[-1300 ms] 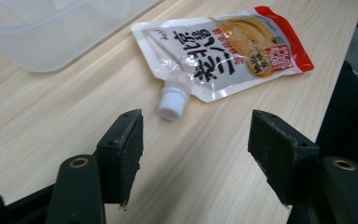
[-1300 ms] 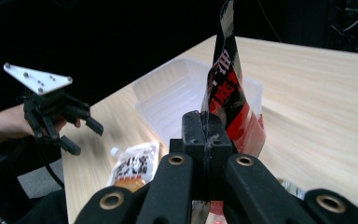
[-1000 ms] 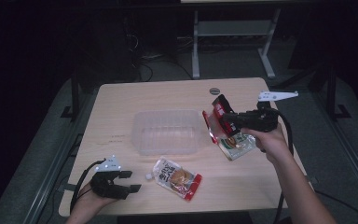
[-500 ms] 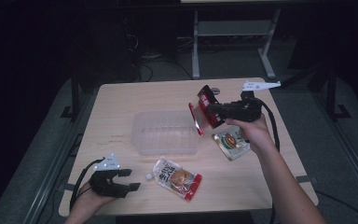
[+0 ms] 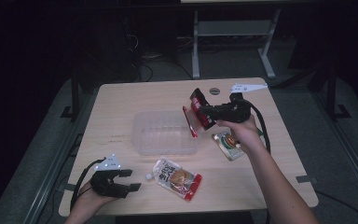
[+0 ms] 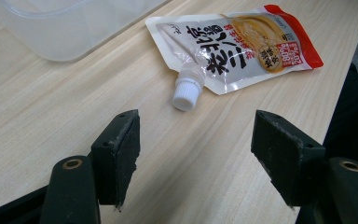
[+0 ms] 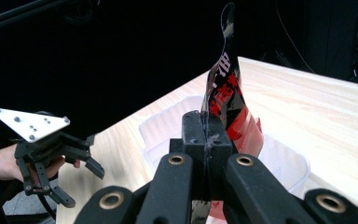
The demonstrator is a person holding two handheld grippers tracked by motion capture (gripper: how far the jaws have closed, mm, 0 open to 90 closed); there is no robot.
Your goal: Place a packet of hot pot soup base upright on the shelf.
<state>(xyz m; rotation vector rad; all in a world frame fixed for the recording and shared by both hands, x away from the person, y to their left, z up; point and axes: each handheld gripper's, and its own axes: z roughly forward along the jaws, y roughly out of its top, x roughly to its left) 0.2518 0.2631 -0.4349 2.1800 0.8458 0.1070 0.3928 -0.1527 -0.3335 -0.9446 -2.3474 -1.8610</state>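
My right gripper pinches only the red pouch's edge above the clear tub, so it could slip out and miss, while my left gripper idles open

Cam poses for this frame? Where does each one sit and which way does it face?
High view: above the person's side, looking forward and down on the table; both forearms enter from below.
Left gripper view: low over the wood, facing the white spouted pouch; own open jaws.
Right gripper view: looks along jaws shut on the red-black pouch.
Shared: the clear tub appears in all three.
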